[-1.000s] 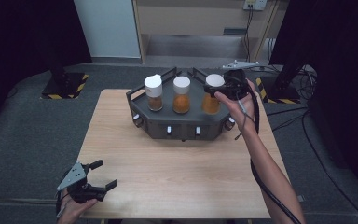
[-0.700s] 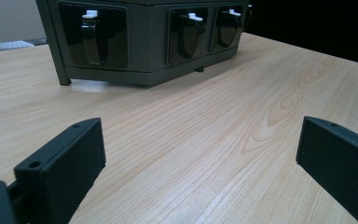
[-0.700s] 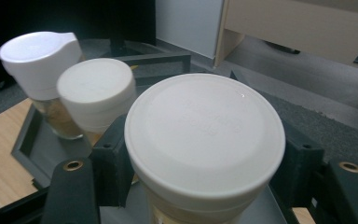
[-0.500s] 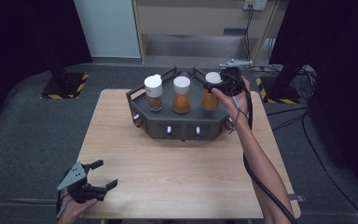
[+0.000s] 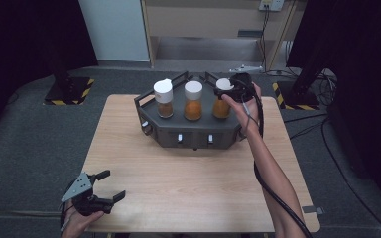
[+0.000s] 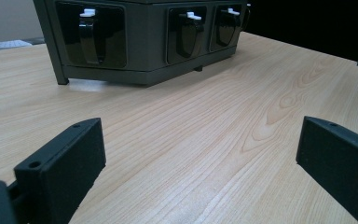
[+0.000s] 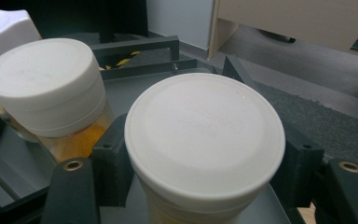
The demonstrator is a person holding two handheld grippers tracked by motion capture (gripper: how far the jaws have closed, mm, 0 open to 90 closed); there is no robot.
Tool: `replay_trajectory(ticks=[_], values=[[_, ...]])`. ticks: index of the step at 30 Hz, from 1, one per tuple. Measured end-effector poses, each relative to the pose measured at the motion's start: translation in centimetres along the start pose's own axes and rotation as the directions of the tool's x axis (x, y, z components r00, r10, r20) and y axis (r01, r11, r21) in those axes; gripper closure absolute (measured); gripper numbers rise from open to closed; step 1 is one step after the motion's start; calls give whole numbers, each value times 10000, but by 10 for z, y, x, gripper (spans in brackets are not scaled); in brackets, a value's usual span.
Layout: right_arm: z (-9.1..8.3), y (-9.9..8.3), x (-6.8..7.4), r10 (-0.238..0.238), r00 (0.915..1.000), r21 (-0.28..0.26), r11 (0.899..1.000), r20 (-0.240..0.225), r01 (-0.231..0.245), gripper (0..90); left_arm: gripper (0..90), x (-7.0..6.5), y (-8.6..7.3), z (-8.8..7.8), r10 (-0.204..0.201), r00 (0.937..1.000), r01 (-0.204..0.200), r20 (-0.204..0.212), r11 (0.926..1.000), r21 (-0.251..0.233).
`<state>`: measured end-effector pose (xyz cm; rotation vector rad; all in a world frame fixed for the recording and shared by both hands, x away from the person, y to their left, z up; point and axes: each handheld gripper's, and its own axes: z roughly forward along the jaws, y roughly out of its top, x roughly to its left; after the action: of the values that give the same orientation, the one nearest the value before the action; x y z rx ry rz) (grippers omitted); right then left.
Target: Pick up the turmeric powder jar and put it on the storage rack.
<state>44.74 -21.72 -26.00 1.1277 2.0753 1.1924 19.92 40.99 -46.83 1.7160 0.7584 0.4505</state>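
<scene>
Squarely between the right gripper's (image 7: 205,186) jaws: white-lidded jar (image 7: 204,135).

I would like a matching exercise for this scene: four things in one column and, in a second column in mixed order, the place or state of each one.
Things:
1. left gripper
2. right gripper
3. middle jar
4. table

Places or states:
A. bears the dark rack
B. stands in the rack between two other jars
C. jaws open, low over the near left corner of the table
D. jaws closed around the white lid of the right-hand jar

Pairs: 1-C, 2-D, 3-B, 4-A
</scene>
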Motion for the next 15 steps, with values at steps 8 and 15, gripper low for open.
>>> replay_trajectory(ticks=[8,15], values=[[4,-3,-3,126,9999,69,9999,0,-126,334,2,0,0,0,-3,10000,3,-3,10000,8],[4,-5,-3,140,9999,18,9999,4,-140,334,2,0,0,1,2,10000,-2,3,10000,6]])
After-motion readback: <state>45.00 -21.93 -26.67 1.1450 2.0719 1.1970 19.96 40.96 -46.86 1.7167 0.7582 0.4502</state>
